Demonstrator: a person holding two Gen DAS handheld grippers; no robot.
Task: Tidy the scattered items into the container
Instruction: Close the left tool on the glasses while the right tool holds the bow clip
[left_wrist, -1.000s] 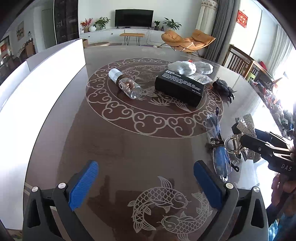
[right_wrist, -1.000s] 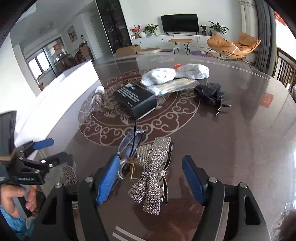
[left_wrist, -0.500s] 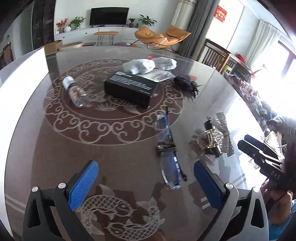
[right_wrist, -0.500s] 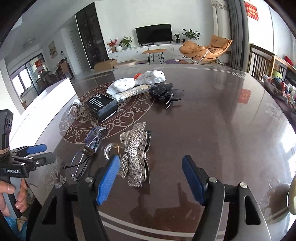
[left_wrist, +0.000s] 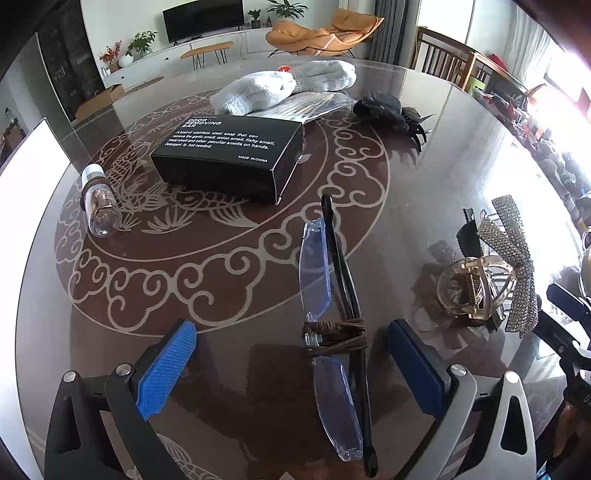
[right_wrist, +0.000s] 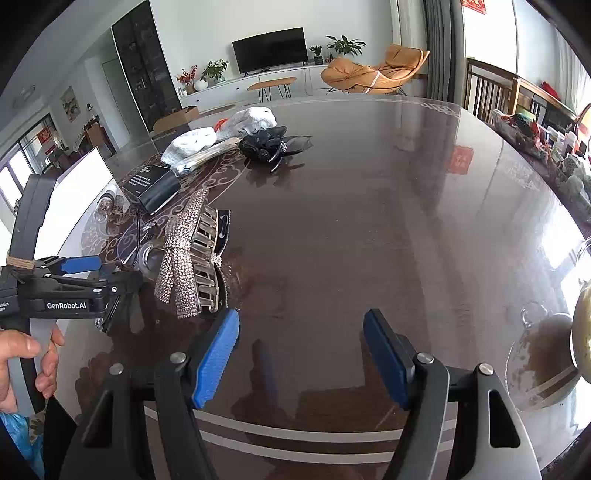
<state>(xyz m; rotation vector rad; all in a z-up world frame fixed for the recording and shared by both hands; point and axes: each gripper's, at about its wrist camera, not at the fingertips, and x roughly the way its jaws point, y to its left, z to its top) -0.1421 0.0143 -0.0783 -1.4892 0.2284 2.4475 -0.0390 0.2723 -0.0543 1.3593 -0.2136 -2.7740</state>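
While your left gripper (left_wrist: 291, 363) hangs low over the table (left_wrist: 424, 177), its blue pads (left_wrist: 166, 369) stand wide apart and hold nothing. Between them, closer to the right pad, lie the folded glasses (left_wrist: 332, 295), bound at the middle with brown cord. Beyond them sits the black box (left_wrist: 229, 155), with a small bottle (left_wrist: 99, 206) lying on its side to the left and grey socks (left_wrist: 284, 86) behind it. A black hair clip (left_wrist: 391, 110) lies to the right of the socks. Near the right edge, a clear claw clip (left_wrist: 472, 288) touches a rhinestone bow clip (left_wrist: 517, 258). A white container wall (left_wrist: 33, 158) shows at far left.

From your right wrist, your right gripper (right_wrist: 301, 358) is also spread wide and empty, over bare table (right_wrist: 369, 206). The bow clip (right_wrist: 184, 254) lies just beyond its left pad (right_wrist: 216, 358). Your left hand (right_wrist: 22, 362) grips the other tool's handle at lower left, with that tool's tips over the glasses (right_wrist: 129, 240). Farther back are the box (right_wrist: 151, 188), socks (right_wrist: 221, 133) and black clip (right_wrist: 269, 146). The white container (right_wrist: 86, 173) stands at the table's left.
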